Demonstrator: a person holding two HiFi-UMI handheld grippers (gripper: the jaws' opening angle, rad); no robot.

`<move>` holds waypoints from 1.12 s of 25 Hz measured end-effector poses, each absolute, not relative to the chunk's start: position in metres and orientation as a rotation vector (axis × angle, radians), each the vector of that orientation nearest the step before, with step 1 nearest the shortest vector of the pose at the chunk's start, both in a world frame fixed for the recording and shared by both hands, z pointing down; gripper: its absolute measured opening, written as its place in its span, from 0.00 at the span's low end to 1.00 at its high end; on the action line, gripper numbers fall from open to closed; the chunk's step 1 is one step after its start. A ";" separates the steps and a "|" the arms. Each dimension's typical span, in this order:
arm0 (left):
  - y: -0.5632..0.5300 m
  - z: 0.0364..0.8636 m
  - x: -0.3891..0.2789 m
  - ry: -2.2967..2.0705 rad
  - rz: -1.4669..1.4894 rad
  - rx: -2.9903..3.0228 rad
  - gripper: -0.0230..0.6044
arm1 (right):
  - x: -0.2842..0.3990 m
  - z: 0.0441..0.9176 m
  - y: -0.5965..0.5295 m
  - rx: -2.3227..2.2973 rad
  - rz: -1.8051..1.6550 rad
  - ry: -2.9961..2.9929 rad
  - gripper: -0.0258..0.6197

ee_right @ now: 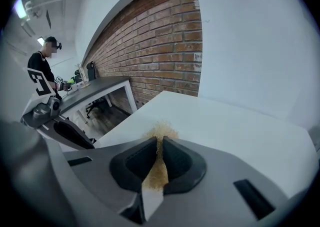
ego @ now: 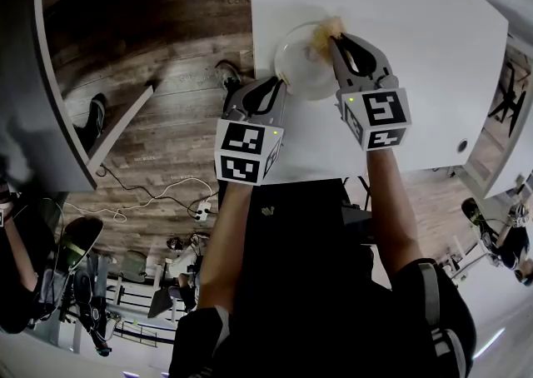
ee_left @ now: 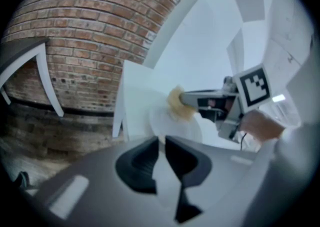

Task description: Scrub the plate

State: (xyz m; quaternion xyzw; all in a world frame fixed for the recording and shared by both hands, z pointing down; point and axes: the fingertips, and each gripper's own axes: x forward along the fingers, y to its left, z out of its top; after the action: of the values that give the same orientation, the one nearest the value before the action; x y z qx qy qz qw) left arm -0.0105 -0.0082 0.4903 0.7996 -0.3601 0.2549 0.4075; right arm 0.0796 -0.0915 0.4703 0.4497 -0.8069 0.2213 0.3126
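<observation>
closest in are the person's two bare arms (ego: 229, 235), both reaching out to the plate (ego: 298, 68). each hand holds a gripper with a black and white cube on it.

the left gripper (ego: 281, 81) is at the near left side of the plate. its jaws are squeezed tight on the plate's rim, with only a thin bit of the clear rim showing between them.

the right gripper (ego: 336, 38) is just to the right of the left one and reaches out over the plate. its jaws are pinched hard on a scrubber (ego: 326, 32), a fuzzy yellow-brown pad. the scrubber pokes out past the jaw tips and sits at the far edge of the plate. it looks like it touches the plate there.

the plate is clear and round. it lies flat on a white table (ego: 416, 43), near the table's left edge.

left of the plate, past the table's edge, there is a brown wood floor (ego: 166, 68). a thin white cable (ego: 150, 197) lies on that floor, back near the person and well apart from the plate.

farther off to the left of the plate stands a grey desk (ee_right: 95, 88) with white legs. behind the desk, far beyond the plate, runs a red brick wall (ee_right: 155, 41). another person (ee_right: 42, 66) in dark clothes stands at the far end of the desk.
</observation>
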 end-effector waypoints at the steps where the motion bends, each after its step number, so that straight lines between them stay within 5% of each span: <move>1: -0.008 0.490 -0.010 -0.905 0.644 2.017 0.11 | 0.079 0.470 -0.093 1.187 0.586 -2.130 0.09; 28: -0.008 0.490 -0.009 -0.901 0.639 2.025 0.11 | 0.011 0.472 -0.072 0.980 0.593 -2.214 0.09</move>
State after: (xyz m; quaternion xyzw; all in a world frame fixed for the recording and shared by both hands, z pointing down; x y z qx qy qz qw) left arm -0.0085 -0.0077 0.4897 0.8025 -0.3572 0.2533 0.4053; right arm 0.0113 -0.0724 0.4723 0.3728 -0.8418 0.2254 0.3188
